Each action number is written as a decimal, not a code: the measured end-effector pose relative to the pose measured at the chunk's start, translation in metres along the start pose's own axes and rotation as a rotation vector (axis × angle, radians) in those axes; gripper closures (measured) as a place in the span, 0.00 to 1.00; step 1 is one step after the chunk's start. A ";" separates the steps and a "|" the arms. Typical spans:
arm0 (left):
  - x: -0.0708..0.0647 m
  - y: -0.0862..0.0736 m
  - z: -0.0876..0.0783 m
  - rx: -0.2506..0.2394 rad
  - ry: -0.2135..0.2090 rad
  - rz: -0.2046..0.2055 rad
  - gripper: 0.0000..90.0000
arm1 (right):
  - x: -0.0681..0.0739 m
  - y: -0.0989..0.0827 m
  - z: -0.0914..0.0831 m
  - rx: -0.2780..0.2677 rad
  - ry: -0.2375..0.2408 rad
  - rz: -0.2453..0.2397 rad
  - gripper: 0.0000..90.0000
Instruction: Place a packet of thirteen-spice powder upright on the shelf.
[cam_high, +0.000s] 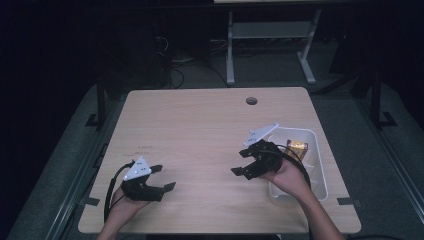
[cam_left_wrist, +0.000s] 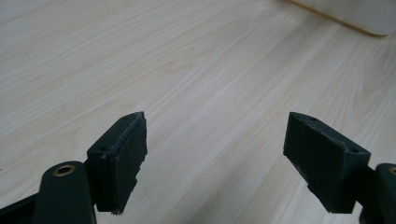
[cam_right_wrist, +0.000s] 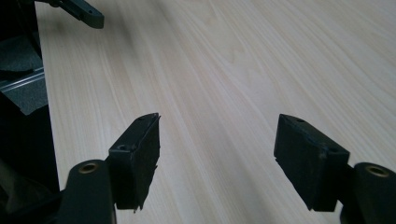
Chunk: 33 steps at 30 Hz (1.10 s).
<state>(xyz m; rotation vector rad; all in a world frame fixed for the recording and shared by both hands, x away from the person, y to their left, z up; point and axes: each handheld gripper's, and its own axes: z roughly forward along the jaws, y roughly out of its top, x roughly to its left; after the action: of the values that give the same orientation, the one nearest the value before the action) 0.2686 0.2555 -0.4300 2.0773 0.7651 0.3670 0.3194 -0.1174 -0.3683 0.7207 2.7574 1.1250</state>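
**Entry: two empty grippers, one bin, one packet**

Item 1. Your left gripper (cam_high: 159, 178) sits near the front left of the table (cam_high: 200, 125). Its jaws stand apart with nothing but bare wood grain between them. In its own view the pads (cam_left_wrist: 122, 158) are spread wide, and a pale corner of the bin (cam_left_wrist: 355, 14) shows at the top right.

Item 2. Your right gripper (cam_high: 242, 162) hovers just left of the bin (cam_high: 320, 170), pointing across the table. It too is released and empty. Its own view looks down the tabletop toward the left edge, where one black jaw tip of the left gripper (cam_right_wrist: 86, 13) shows at the top.

Item 3. White plastic bin, at the right side of the table under your right forearm. It looks rigid and light; take it by the rim if it must move.

Item 4. Golden-brown packet (cam_high: 299, 147), lying inside the far end of the bin. Judged light, soft and probably crinkly, possibly slick. Pinch it across a flat edge, gently, so that it does not crush or slide out.

Note on views. The high view gives you the packet and the layout of both hands. The gripper views give you clean pad gaps, which the high view renders too small to judge well.
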 end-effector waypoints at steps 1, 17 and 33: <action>0.000 0.000 0.000 0.000 0.000 0.000 0.23 | 0.002 0.001 0.002 -0.002 0.004 0.002 0.34; 0.001 -0.002 0.000 0.012 0.000 0.004 0.23 | 0.016 0.001 0.030 -0.012 0.062 0.009 0.33; 0.001 -0.002 -0.001 0.028 0.004 0.014 0.22 | 0.033 -0.006 0.054 -0.007 0.089 0.015 0.32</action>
<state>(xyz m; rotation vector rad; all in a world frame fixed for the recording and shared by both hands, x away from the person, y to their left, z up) 0.2684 0.2577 -0.4316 2.1095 0.7628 0.3698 0.3008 -0.0713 -0.4080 0.7082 2.8234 1.1976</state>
